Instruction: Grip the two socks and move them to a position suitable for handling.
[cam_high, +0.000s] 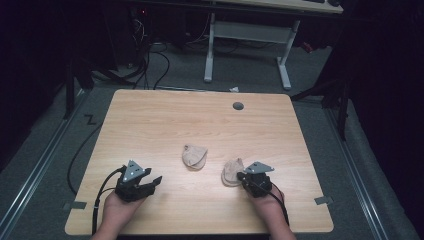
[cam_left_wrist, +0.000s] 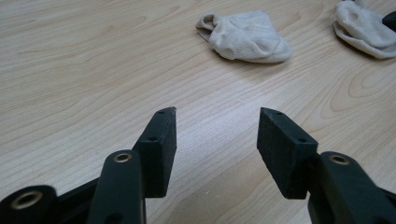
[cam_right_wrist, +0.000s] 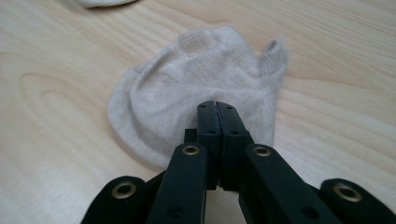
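Two small beige socks lie on the wooden table (cam_high: 150, 125). One sock (cam_high: 194, 156) (cam_left_wrist: 245, 37) is near the middle, crumpled. The other sock (cam_high: 231, 172) (cam_right_wrist: 196, 93) lies flat, a little to its right. My right gripper (cam_high: 241, 176) (cam_right_wrist: 217, 108) is shut, its jaws pressed together. Its tips are over the near edge of the right-hand sock, with no fabric visible between them. My left gripper (cam_high: 154, 182) (cam_left_wrist: 217, 128) rests low at the front left, open, with only bare wood between its jaws. It points toward the middle sock, which is well ahead of it. The right-hand sock (cam_left_wrist: 364, 28) is at that view's far right.
A grey round grommet (cam_high: 238, 105) sits in the table near its far edge. Beyond the table stand a white desk frame (cam_high: 210, 50) and floor cables (cam_high: 150, 65). Bare wood surrounds the socks. The front edge runs just behind both hands.
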